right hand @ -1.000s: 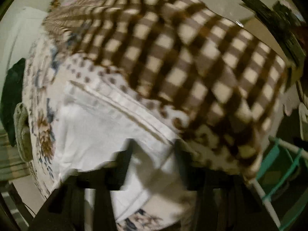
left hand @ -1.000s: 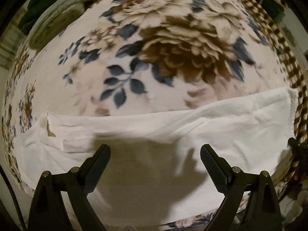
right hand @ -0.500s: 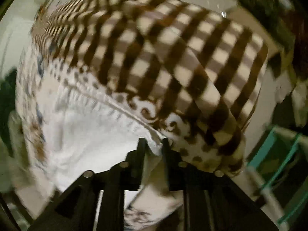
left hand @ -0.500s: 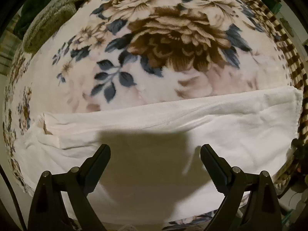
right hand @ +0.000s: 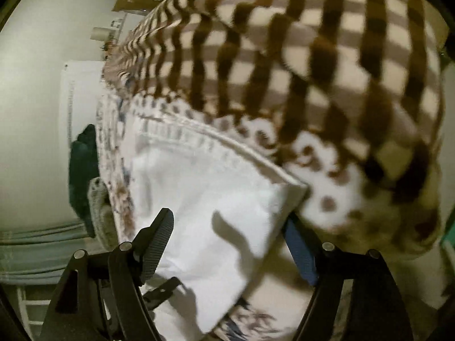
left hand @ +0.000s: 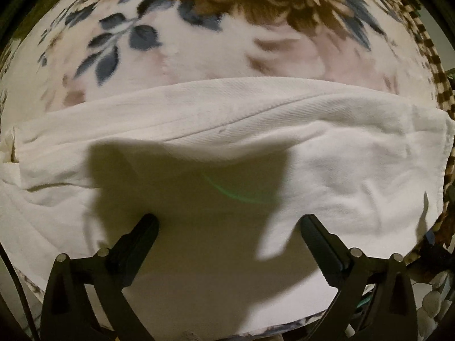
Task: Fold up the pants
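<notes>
The white pants (left hand: 327, 147) lie folded in a long band across a floral blanket (left hand: 199, 51). My left gripper (left hand: 229, 227) is open and empty, close above the middle of the pants, its shadow falling on the cloth. In the right wrist view the pants (right hand: 204, 187) show their seamed end and one corner. My right gripper (right hand: 227, 227) is open, its fingers spread to either side of that corner, holding nothing.
A brown-and-cream checked blanket (right hand: 298, 56) lies bunched right beside the pants' end, and shows at the right edge in the left wrist view (left hand: 432, 65). Dark green and grey cloths (right hand: 85, 170) lie at the bed's far side. A wall (right hand: 34, 85) stands beyond.
My right gripper was shut on the pants' corner half a second ago and has opened and let it go. My left gripper has moved lower and closer to the pants, still open.
</notes>
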Tool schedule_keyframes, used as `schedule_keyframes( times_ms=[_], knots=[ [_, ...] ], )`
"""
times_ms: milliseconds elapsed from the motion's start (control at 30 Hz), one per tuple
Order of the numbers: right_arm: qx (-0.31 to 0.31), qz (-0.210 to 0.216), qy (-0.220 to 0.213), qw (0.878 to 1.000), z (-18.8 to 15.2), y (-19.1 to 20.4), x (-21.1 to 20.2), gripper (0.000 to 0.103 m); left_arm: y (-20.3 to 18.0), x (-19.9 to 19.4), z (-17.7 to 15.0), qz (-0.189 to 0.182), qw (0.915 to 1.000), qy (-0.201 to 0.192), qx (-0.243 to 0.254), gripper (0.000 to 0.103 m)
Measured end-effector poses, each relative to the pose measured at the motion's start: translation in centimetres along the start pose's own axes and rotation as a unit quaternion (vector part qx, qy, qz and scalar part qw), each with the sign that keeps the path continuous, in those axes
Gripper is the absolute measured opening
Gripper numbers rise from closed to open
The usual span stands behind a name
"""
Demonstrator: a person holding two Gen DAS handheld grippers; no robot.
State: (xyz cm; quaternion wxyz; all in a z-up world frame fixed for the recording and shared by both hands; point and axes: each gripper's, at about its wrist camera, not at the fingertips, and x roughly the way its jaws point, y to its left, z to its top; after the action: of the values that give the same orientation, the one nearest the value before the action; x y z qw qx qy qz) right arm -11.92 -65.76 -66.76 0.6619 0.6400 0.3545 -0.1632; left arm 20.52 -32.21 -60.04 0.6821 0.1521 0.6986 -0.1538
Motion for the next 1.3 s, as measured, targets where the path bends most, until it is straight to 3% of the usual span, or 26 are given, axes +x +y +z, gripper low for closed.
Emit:
schedule_keyframes(
  times_ms=[100, 133, 233, 433, 467, 500, 567, 633, 800, 967, 1067, 1200, 1300],
  knots=[
    [-0.004, 0.020, -0.002, 1.000, 0.3, 0.8, 1.2, 0.075, -0.1, 0.6, 0.0, 0.002, 1.0000, 0.003, -0.001, 0.103],
    [0.001, 0.035, -0.003, 0.999, 0.3, 1.1, 1.5, 0.069, -0.2, 0.7, -0.1, 0.003, 1.0000, 0.004, 0.000, 0.103],
    [0.012, 0.100, -0.005, 0.995, 0.5, 2.3, 2.5, 0.068, -0.7, 1.4, -0.2, 0.008, 1.0000, 0.002, -0.003, 0.103],
    [0.011, 0.118, -0.001, 0.993, 0.9, 1.5, 5.2, 0.066, -1.3, 2.5, 0.2, 0.011, 0.9998, 0.019, -0.003, 0.103],
    [0.005, 0.124, 0.001, 0.992, 1.0, 1.9, 5.2, 0.062, -1.3, 2.4, 0.3, 0.007, 0.9998, 0.020, -0.004, 0.103],
    [0.000, 0.131, 0.001, 0.991, 0.9, 2.3, 5.4, 0.050, -1.2, 2.1, 0.1, 0.000, 0.9999, 0.016, -0.006, 0.103],
    [-0.011, 0.125, 0.001, 0.992, 0.7, 3.2, 5.9, 0.040, -1.1, 1.9, -0.1, -0.008, 0.9999, 0.007, -0.005, 0.103],
    [-0.016, 0.093, 0.002, 0.996, 0.3, 3.6, 7.0, 0.016, -0.9, 1.9, -0.6, -0.010, 0.9999, -0.002, 0.001, 0.103],
    [-0.055, 0.007, -0.035, 0.998, -1.0, 7.4, 5.7, 0.009, 1.2, -0.2, -1.9, -0.018, 0.9994, -0.028, -0.012, 0.103],
    [-0.143, -0.006, -0.051, 0.988, -5.0, 15.8, 2.6, 0.008, 8.0, -2.5, -4.0, -0.055, 0.9947, -0.028, -0.083, 0.103],
    [-0.199, -0.011, -0.050, 0.979, -8.5, 20.9, 1.9, 0.008, 13.5, -4.0, -5.8, -0.048, 0.9913, -0.037, -0.117, 0.103],
    [-0.281, -0.018, -0.031, 0.959, -15.9, 28.0, 3.8, 0.008, 21.0, -5.4, -8.0, -0.042, 0.9843, -0.044, -0.165, 0.103],
    [-0.340, -0.029, 0.005, 0.940, -22.9, 31.4, 8.1, 0.008, 26.8, -6.6, -9.8, -0.031, 0.9780, -0.054, -0.199, 0.103]
  ],
)
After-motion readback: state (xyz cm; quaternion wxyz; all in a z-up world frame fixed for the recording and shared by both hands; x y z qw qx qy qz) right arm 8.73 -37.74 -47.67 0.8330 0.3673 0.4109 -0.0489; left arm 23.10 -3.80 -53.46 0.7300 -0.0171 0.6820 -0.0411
